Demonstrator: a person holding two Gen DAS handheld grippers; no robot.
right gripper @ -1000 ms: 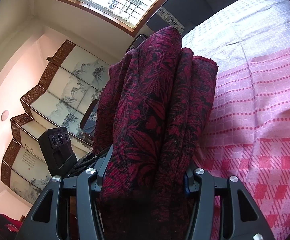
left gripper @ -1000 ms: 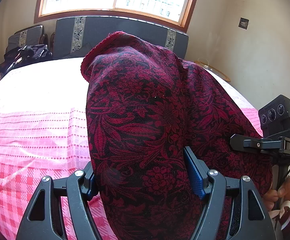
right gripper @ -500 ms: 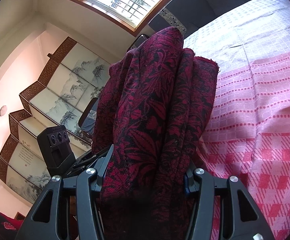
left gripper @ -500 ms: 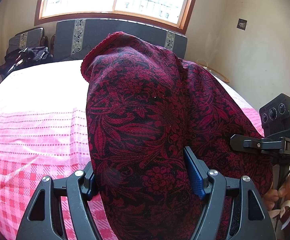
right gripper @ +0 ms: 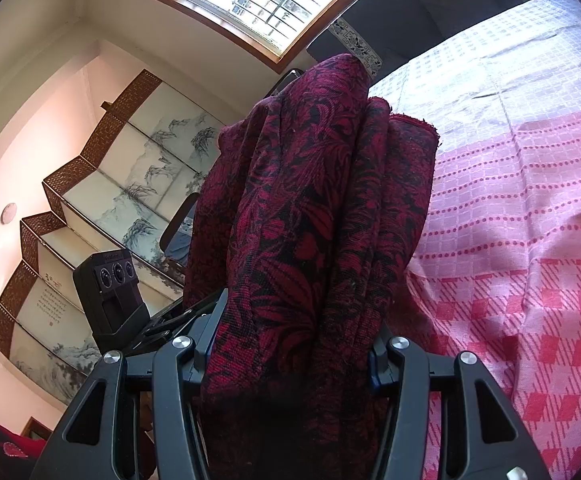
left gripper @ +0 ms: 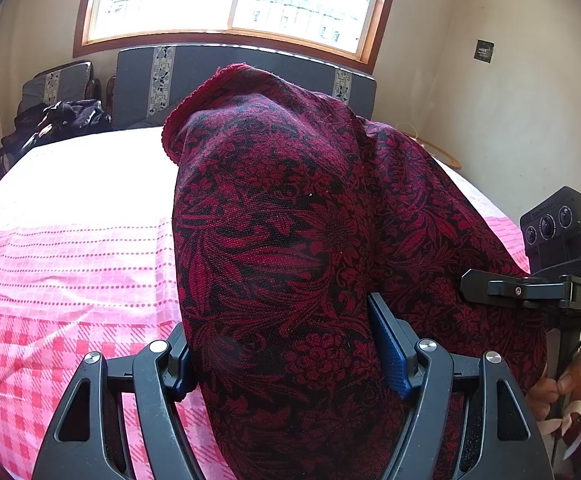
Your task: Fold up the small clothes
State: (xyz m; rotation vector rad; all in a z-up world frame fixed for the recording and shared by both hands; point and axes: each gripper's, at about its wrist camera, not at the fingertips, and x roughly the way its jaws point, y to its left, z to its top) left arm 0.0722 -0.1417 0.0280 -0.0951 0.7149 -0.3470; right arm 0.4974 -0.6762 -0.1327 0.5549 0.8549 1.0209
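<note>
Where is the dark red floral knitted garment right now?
The dark red floral knitted garment hangs bunched between both tongs, left tongs and right tongs, above the pink checked bedspread.

We cannot see most of the left gripper [left gripper: 282,356] fingertips: the dark red floral cloth [left gripper: 310,248] bunches between them and covers the left blue pad, leaving only the right pad's edge. In the right wrist view the same cloth [right gripper: 310,220] hides both pads of the right gripper [right gripper: 290,356]. The cloth's lower end runs off each bottom edge. It blocks much of the pink checked bedspread [left gripper: 62,280]. The person's hand [left gripper: 562,388] is cut off at the frame's right.
</note>
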